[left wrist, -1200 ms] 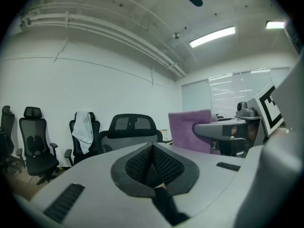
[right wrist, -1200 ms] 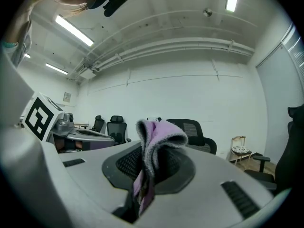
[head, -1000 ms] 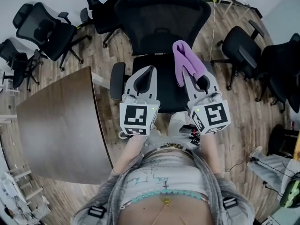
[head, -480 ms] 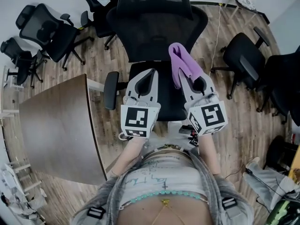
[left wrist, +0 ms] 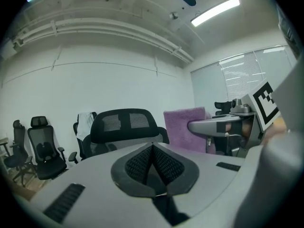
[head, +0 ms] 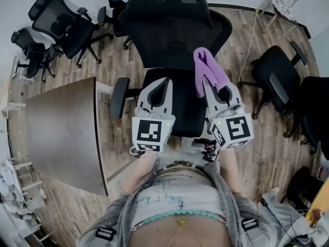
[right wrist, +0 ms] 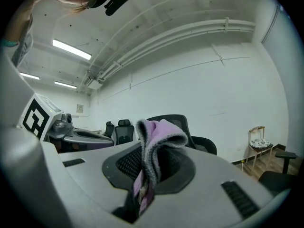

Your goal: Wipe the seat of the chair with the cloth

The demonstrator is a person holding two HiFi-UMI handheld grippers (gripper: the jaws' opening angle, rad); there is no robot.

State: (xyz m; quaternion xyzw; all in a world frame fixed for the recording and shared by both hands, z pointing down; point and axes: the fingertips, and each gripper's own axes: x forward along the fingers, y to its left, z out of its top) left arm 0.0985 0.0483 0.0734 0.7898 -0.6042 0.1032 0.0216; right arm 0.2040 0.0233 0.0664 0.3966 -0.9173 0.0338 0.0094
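left claw [head: 164,82]: pressed together, holds nothing, over the chair seat [head: 186,111] | right claw [head: 205,81]: pinching the purple cloth [head: 206,66] | cloth: folded over the claw tips, near the backrest [head: 175,30]

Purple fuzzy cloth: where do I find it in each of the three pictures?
Head view: purple fuzzy cloth right of centre, above the chair seat.
Left gripper view: right of centre, beside the black mesh backrest.
Right gripper view: dead centre, pinched in the right gripper.
Shared landmark: the black mesh backrest, visible in all three.
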